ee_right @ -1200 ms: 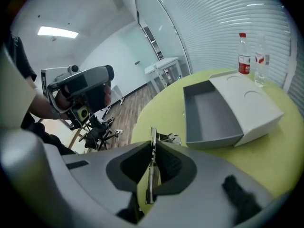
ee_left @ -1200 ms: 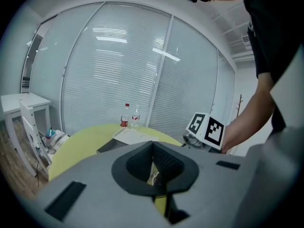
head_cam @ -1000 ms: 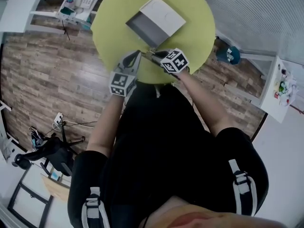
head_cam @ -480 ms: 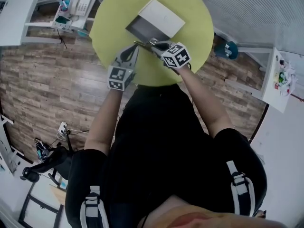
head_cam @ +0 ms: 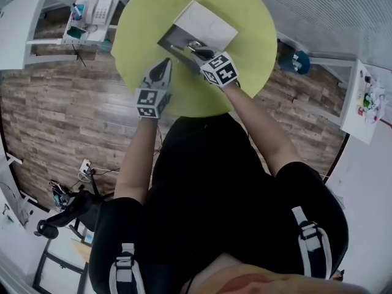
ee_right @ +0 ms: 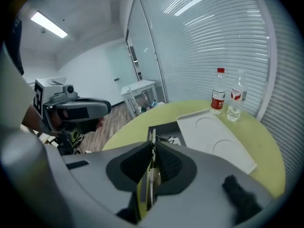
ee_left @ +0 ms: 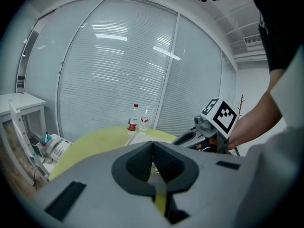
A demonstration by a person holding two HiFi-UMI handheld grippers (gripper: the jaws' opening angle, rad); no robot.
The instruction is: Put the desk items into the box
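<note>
Right, nearest in, the left tool (head_cam: 164, 66) hovers clenched and empty above the yellow counter (head_cam: 245, 66). Beyond it, the right tool (ee_right: 153, 148) pinches a thin metal item (ee_right: 150, 178) just over the open box (ee_right: 160, 126), not yet released. Something small already lies inside, so little seems left. Farthest off stand two bottles (ee_right: 218, 98), their labels unreadable.

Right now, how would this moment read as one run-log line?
left tool: shut, empty, over table | right tool: shut on thin metal item, over open box | item: not yet released
</note>
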